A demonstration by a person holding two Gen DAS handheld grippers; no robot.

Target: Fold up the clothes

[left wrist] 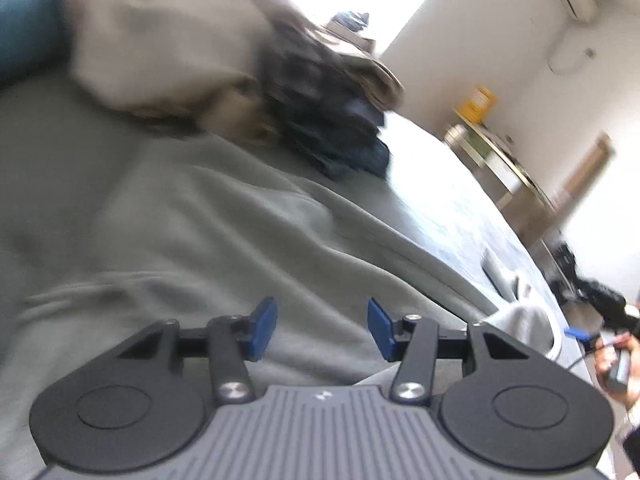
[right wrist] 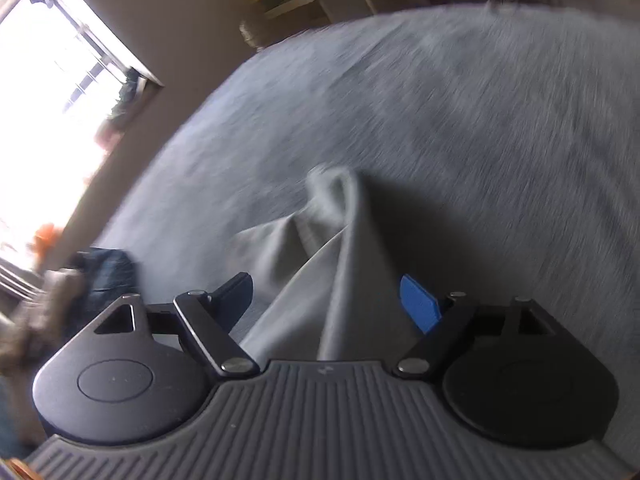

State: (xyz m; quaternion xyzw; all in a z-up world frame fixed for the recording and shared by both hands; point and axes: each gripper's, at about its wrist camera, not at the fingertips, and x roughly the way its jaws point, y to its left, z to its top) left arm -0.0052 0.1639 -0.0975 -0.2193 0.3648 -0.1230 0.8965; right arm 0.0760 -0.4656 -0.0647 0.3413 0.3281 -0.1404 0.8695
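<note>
Two hand-held grippers are in play, and both views are smeared with motion. Nearest, the right hand-held gripper (right wrist: 326, 300) has its jaws spreading wide, a peaked fold of the pale grey-green cotton garment (right wrist: 320, 248) running up between them, and neither blue pad seems to press on it. That is the first risk: once the cloth is let go mid-swing, the fold can slump crooked onto the blue-grey bedspread (right wrist: 460, 120) instead of lying flat.

Over on the other side, the left hand-held gripper (left wrist: 322, 330) hangs partly spread above the broad, wrinkled body of the same garment (left wrist: 180, 208), pinching nothing. Creases run all across that fabric, so any fold laid now could trap them.

Further out, a heap of beige and dark navy clothes (left wrist: 248, 80) sits at the far end of the bed, just beyond the garment's edge. A wide sweep of either gripper could drag the garment into that heap or topple it.

Beyond, a cluttered shelf with a yellow box (left wrist: 478, 102) stands against the wall, well apart.
</note>
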